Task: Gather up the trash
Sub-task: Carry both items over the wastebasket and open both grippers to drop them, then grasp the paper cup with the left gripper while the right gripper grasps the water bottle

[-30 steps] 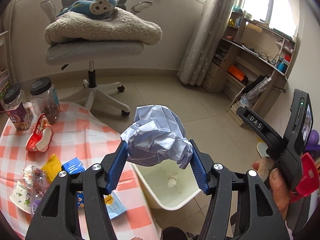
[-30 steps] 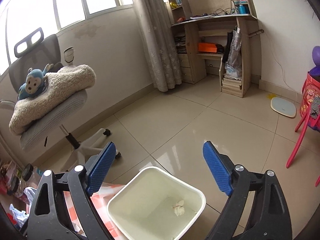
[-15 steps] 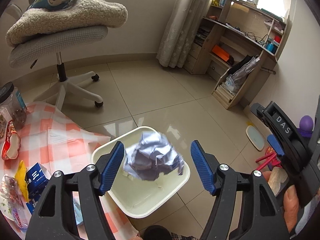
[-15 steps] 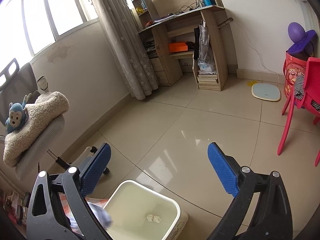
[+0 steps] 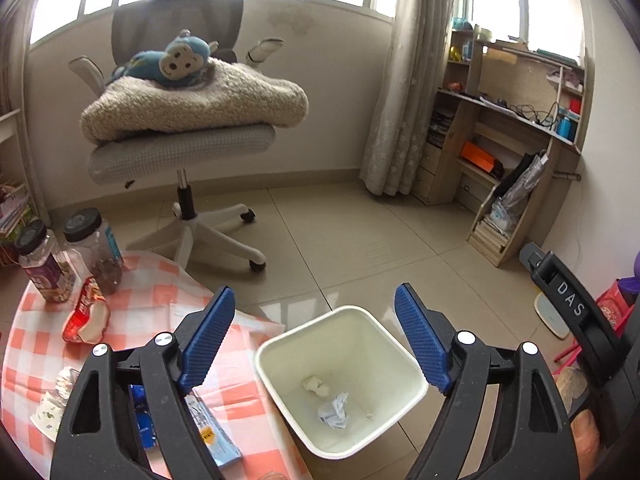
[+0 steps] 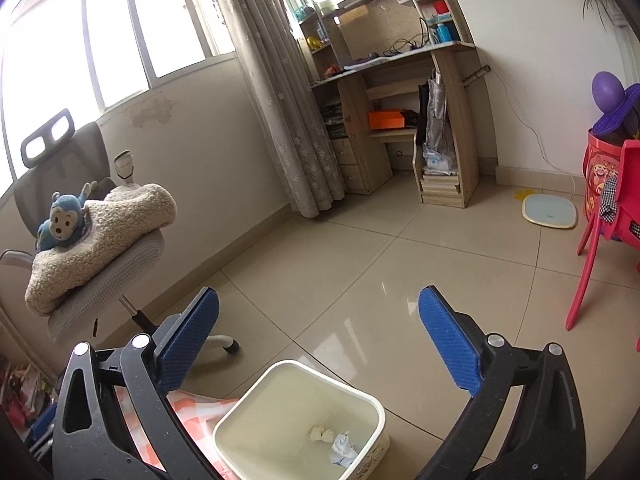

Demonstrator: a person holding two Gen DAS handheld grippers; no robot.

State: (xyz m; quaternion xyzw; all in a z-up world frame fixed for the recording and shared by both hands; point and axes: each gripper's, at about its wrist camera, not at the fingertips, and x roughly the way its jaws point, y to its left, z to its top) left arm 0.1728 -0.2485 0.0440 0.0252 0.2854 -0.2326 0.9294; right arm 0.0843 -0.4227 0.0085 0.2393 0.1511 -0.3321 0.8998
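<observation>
A white bin (image 5: 404,360) stands on the floor beside the table; it also shows in the right wrist view (image 6: 256,412). A crumpled pale blue paper ball (image 5: 334,410) lies at its bottom next to a small white scrap (image 5: 316,385); the ball also shows in the right wrist view (image 6: 343,447). My left gripper (image 5: 316,340) is open and empty above the bin. My right gripper (image 6: 318,348) is open and empty, above and behind the bin. Wrappers (image 5: 86,316) and packets (image 5: 208,436) lie on the orange checked tablecloth (image 5: 136,312).
Two dark-lidded jars (image 5: 68,256) stand at the table's far left. An office chair (image 5: 180,140) with a blanket and a blue monkey toy stands behind. A wooden desk with shelves (image 5: 516,148) is at the right. A red chair (image 6: 600,240) stands at the far right.
My left gripper opened and let go of the paper ball, which fell into the bin. The left gripper then tilted up. The right gripper stayed open and shifted slightly.
</observation>
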